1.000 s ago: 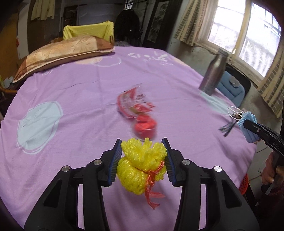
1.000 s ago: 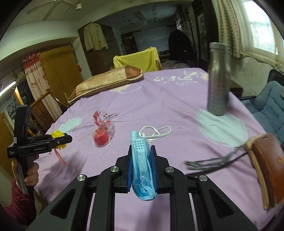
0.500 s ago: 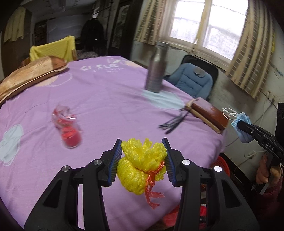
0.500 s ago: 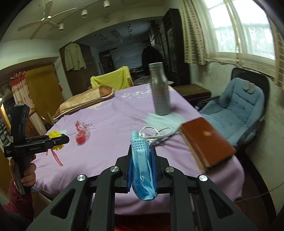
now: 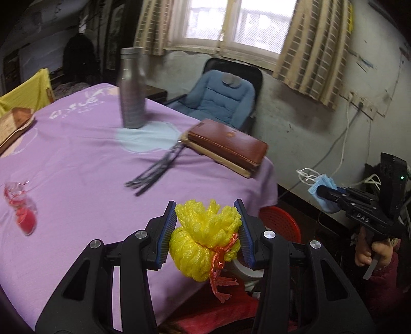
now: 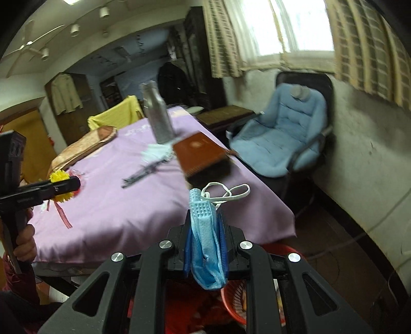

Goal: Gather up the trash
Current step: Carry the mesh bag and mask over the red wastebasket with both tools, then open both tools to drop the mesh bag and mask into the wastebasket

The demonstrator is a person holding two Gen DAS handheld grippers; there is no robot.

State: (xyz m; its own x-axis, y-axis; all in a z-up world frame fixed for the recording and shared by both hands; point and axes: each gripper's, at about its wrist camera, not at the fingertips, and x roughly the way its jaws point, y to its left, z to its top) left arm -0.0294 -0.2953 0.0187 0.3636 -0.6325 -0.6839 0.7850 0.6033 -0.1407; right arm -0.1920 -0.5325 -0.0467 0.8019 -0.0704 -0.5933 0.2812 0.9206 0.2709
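The left gripper (image 5: 206,231) clamps a yellow foam net (image 5: 203,241) between its pads, the right gripper (image 6: 205,246) pinches a blue mask (image 6: 205,244), and a red basket (image 5: 280,223) sits just beyond and below both.

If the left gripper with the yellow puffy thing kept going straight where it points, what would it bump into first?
Probably the red basket on the floor past the table edge; depth is hard to judge. The left gripper points down beyond that edge.

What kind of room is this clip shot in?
Probably a lived-in home bedroom or sitting room: a purple bedsheet with a pillow, a blue padded chair under a curtained window.
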